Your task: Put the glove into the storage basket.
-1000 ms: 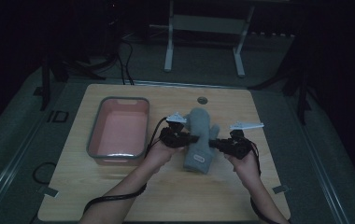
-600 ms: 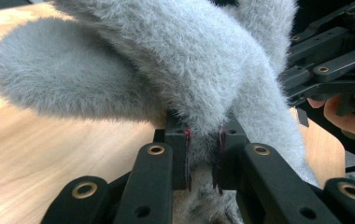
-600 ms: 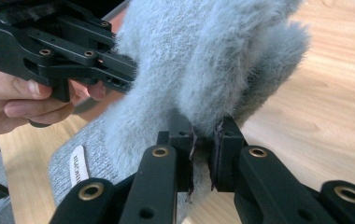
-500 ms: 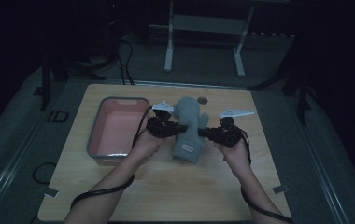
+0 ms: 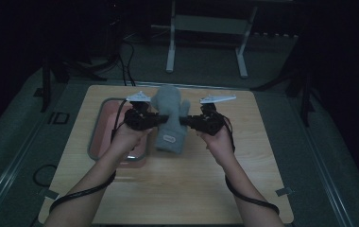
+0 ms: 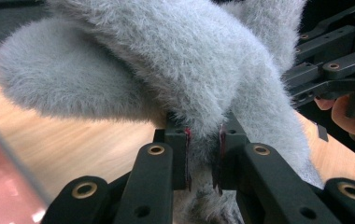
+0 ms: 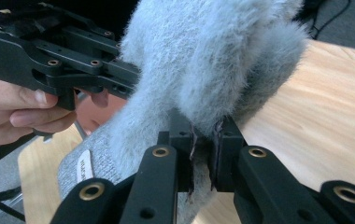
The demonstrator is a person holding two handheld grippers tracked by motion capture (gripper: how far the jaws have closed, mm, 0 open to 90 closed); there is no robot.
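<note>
since a second ago the grey mitten (image 5: 170,124) has come up off the bench (image 5: 177,189) toward the pink tray (image 5: 103,124), left gripper (image 5: 158,118) and right gripper (image 5: 183,121) each clamped on it, so the carry looks underway.

Grey mitten (image 5: 170,120) lifted off table (image 5: 177,189), carried farther back, both grippers raised w/ it, mitten now hanging upright
</note>
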